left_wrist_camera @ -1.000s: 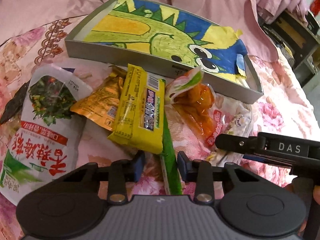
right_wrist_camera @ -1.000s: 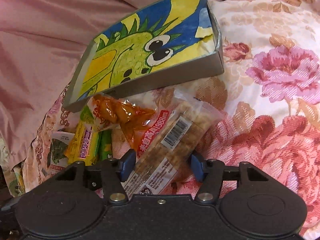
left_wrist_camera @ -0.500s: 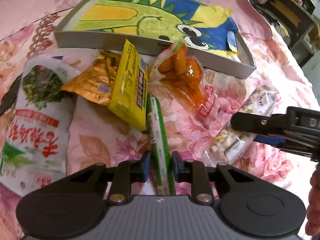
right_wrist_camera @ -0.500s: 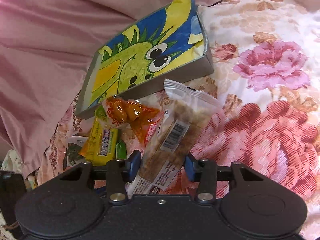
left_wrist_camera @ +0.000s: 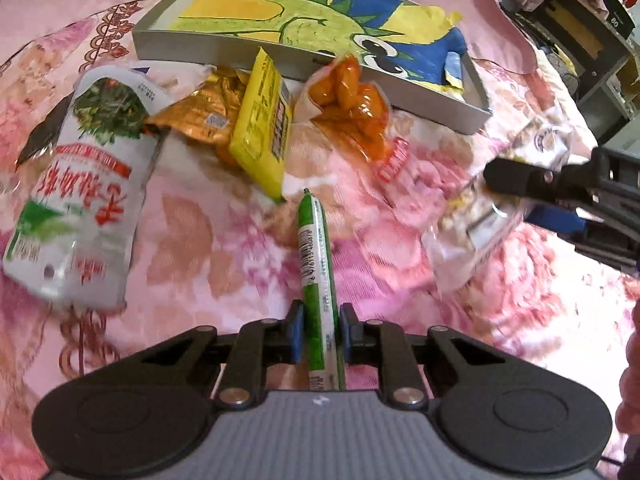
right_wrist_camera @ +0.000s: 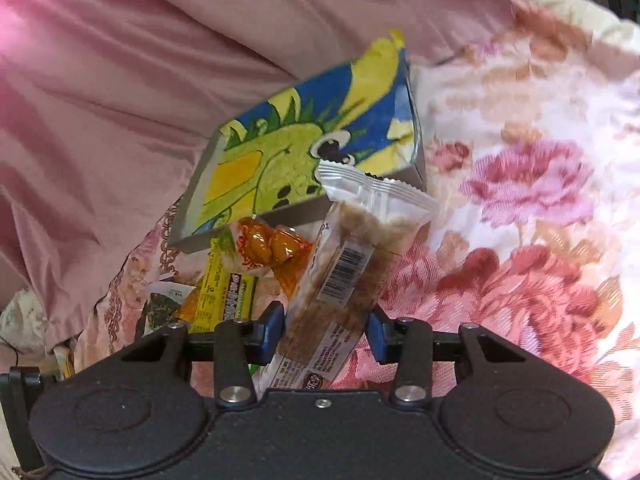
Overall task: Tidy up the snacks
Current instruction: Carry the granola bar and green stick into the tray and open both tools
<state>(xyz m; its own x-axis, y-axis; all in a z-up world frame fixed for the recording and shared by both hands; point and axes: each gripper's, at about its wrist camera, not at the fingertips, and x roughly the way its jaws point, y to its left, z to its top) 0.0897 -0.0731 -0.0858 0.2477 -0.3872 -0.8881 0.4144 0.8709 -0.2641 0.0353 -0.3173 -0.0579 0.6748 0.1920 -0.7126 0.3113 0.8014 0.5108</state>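
The left gripper [left_wrist_camera: 320, 334] is clamped narrowly on a green stick snack [left_wrist_camera: 317, 276]; the right gripper [right_wrist_camera: 326, 332], wider, grips a clear cereal bar [right_wrist_camera: 352, 276], both above the floral bedspread [right_wrist_camera: 520, 240] near the tray [left_wrist_camera: 256, 50]

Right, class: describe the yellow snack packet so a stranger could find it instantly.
Find the shallow grey tray lined with a dinosaur drawing. Just below its front wall lies a heap of snacks; the yellow packet sits between a crumpled gold wrapper and an orange-filled bag. It alone is flat, rectangular, bright yellow.
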